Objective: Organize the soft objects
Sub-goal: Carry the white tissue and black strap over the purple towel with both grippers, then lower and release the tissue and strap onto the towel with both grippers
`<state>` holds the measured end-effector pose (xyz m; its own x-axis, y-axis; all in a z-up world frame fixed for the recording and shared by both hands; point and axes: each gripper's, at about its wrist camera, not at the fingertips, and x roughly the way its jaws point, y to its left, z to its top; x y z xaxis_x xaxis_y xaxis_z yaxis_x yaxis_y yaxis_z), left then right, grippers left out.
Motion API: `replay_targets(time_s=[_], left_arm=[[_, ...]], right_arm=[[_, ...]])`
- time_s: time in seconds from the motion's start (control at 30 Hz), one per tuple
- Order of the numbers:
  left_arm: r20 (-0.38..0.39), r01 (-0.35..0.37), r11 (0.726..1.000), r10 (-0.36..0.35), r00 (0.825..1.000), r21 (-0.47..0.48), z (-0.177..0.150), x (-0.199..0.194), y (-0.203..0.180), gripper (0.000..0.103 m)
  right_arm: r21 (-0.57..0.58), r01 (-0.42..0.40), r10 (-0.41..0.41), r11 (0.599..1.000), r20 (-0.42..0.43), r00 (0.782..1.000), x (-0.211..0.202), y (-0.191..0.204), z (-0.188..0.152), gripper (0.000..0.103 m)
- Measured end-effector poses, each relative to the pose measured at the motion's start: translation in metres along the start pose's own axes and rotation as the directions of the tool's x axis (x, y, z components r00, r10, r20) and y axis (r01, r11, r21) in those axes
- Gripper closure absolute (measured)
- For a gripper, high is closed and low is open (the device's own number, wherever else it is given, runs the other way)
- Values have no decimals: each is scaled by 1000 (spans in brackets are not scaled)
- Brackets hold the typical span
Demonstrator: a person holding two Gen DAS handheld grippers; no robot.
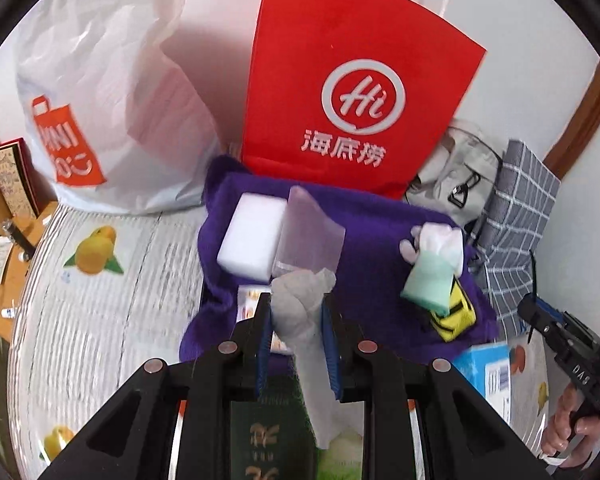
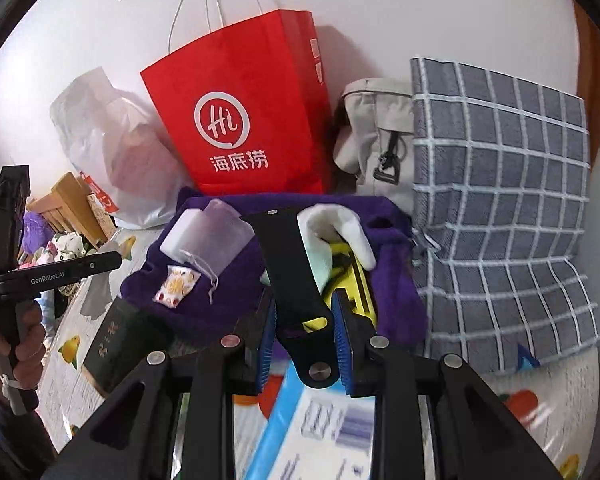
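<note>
A purple towel [image 1: 372, 240] lies on the table, also in the right wrist view [image 2: 204, 280]. On it lie a white sponge block [image 1: 252, 236], a frosted pouch [image 1: 312, 232], a mint and white sock [image 1: 436, 268] and a yellow and black item [image 1: 456, 316]. My left gripper [image 1: 296, 312] is shut on a grey sock [image 1: 300, 300], held just above the towel's near edge. My right gripper [image 2: 304, 320] is shut on a black strap [image 2: 296, 272] over the towel, next to the yellow item [image 2: 356, 280].
A red paper bag [image 1: 360, 80] stands behind the towel, a white plastic bag [image 1: 100, 100] to its left, a grey backpack [image 2: 376, 140] and a checked grey cloth [image 2: 500, 200] to its right. A dark green box [image 2: 120, 344] and a blue box [image 1: 488, 368] lie near.
</note>
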<state>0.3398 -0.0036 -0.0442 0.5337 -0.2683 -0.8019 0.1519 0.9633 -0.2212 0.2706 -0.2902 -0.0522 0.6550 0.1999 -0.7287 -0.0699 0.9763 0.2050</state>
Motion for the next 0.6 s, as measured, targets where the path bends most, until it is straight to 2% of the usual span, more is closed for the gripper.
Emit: replay_targets(time_s=[0.17, 0.33, 0.6], left_arm=[[4, -31, 999, 31, 1000, -14, 19, 19, 4, 80], [-26, -37, 999, 36, 999, -28, 29, 44, 11, 80], [-87, -43, 998, 39, 995, -46, 31, 78, 23, 80]], right_arm=[[-40, -9, 9, 999, -15, 1000, 24, 4, 14, 76], [-70, -22, 18, 997, -56, 998, 51, 5, 18, 76], [-80, -33, 19, 996, -167, 986, 87, -12, 11, 76]])
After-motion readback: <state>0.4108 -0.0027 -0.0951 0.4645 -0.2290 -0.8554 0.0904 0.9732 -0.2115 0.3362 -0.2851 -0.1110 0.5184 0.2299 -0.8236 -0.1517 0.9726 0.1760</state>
